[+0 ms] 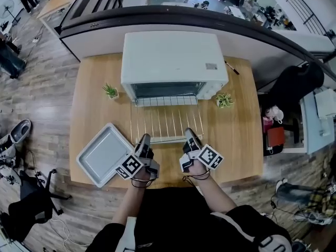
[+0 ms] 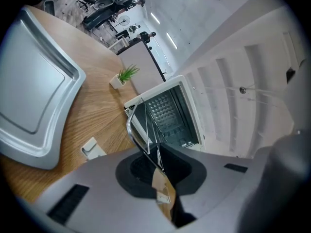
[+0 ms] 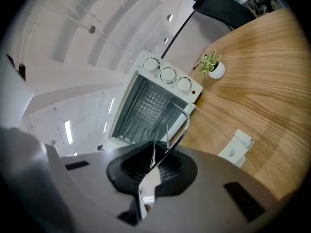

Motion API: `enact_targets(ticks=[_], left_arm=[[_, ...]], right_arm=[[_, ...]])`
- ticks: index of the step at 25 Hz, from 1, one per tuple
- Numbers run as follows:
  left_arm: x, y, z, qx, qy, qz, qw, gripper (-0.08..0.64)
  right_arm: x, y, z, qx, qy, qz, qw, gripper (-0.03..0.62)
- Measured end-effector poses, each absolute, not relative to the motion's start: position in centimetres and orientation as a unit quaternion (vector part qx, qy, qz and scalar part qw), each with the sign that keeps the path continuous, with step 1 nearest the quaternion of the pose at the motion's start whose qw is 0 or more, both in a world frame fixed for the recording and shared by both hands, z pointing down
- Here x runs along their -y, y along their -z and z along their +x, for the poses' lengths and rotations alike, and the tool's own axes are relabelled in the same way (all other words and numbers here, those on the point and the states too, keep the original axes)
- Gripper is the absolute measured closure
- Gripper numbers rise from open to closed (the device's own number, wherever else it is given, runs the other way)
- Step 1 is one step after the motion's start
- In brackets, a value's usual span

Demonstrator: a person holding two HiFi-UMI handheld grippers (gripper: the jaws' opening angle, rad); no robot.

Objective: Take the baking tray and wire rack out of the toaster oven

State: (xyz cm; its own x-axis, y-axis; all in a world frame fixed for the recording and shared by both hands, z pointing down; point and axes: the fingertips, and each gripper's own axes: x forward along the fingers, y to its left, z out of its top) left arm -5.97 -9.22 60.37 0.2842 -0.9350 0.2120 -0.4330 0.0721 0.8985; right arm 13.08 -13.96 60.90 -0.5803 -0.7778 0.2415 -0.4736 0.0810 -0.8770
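Note:
The white toaster oven point(image 1: 173, 62) stands open at the back of the wooden table, its cavity point(image 2: 167, 113) point(image 3: 148, 108) showing in both gripper views. The wire rack point(image 1: 165, 122) is drawn out in front of it, held level above the table. My left gripper point(image 1: 143, 139) is shut on the rack's point(image 2: 138, 130) near left edge. My right gripper point(image 1: 190, 135) is shut on the near right edge of the rack point(image 3: 175, 130). The grey baking tray point(image 1: 104, 154) point(image 2: 34, 81) lies on the table at the left, beside my left gripper.
Two small potted plants point(image 1: 110, 91) point(image 1: 224, 100) flank the oven on the table point(image 1: 241, 135). A small white clip-like piece point(image 2: 92, 148) point(image 3: 236, 147) lies on the wood near the rack. A black chair point(image 1: 296, 85) stands at the right; the table's near edge is just under my hands.

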Motion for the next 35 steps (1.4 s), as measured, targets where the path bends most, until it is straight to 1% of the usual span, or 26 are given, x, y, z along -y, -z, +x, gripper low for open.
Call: enact_targets(ticks=[8,15,26,35], left_arm=[[4.6,-60.2,-10.7,0.567,0.272,0.604,0.490,0.528],[1.2,-59.9,-15.8,0.602,0.294,0.573,0.472,0.526],[-6.3,-60.1,-24.3,0.668,0.341,0.496,0.437,0.526],[-12.2,-61.2,-27.4,0.705,0.349,0.445,0.427,0.526]], right_arm=[[11.3,-60.4,7.6,-0.748,0.522,-0.398,0.101,0.569],[10.1,-60.2,1.6,-0.774,0.523,-0.351,0.060,0.563],[6.4,-60.1,-9.7,-0.815,0.521,-0.255,-0.014,0.558],[2.4,-61.6,-14.9,-0.824,0.526,-0.200,-0.067,0.552]])
